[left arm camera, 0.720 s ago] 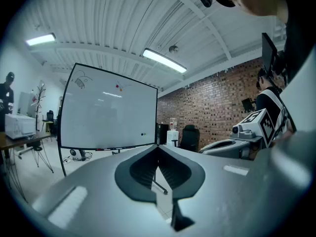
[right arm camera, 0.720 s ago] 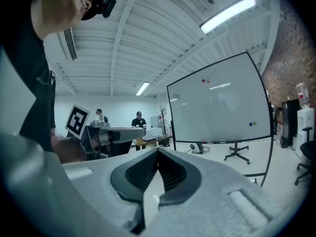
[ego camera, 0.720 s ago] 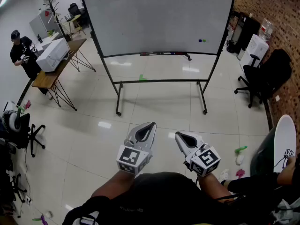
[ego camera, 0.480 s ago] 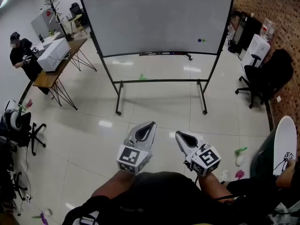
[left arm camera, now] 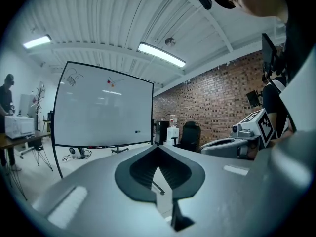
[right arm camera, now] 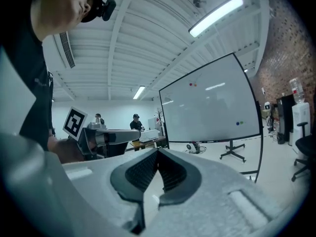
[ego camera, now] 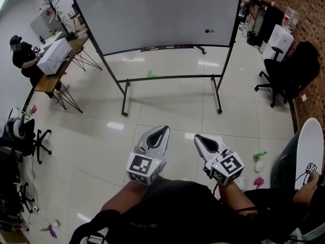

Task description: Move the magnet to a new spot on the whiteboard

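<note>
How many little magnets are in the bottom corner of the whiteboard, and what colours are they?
Blue magnet: 1
Green magnet: 1
Total: 2, side by side low on the right of the whiteboard.

The tiled floor [ego camera: 167, 116] in front of the whiteboard [ego camera: 152, 14] lies open, so the way to the board face is free across its whole width. Under the board runs the low crossbar [ego camera: 170, 78] of its stand. A table [ego camera: 44, 85] closes the left side. An office chair [ego camera: 288, 74] and a brick wall [ego camera: 304, 9] close the right side.
</note>
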Available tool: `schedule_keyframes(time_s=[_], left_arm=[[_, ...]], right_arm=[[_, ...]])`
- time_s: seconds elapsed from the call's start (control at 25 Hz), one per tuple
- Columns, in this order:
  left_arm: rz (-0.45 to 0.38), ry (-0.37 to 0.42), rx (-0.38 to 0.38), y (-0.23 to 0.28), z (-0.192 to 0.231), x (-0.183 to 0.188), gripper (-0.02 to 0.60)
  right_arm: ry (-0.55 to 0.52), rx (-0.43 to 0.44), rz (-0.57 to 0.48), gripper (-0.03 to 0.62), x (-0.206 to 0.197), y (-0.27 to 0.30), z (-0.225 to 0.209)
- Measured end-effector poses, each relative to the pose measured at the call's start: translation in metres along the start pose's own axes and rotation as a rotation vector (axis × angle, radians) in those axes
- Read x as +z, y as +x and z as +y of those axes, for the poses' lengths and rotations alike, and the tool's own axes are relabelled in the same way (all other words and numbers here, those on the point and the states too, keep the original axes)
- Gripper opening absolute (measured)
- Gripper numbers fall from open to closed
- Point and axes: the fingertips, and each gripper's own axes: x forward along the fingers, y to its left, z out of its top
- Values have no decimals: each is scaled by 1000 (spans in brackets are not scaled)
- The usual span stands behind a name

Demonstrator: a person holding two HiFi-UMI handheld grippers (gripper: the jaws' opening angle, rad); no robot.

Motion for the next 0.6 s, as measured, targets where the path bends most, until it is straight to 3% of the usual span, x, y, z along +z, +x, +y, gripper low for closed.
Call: schedule_keyframes(time_s=[0.24,0.6], left_arm=[[28,-16,24,18,-10,2,17],[37,-51,83,44,52,1,17]], right_arm=[[26,-20,19,6,-11,-12,-31],[6,24,43,6,-11,49,-47]])
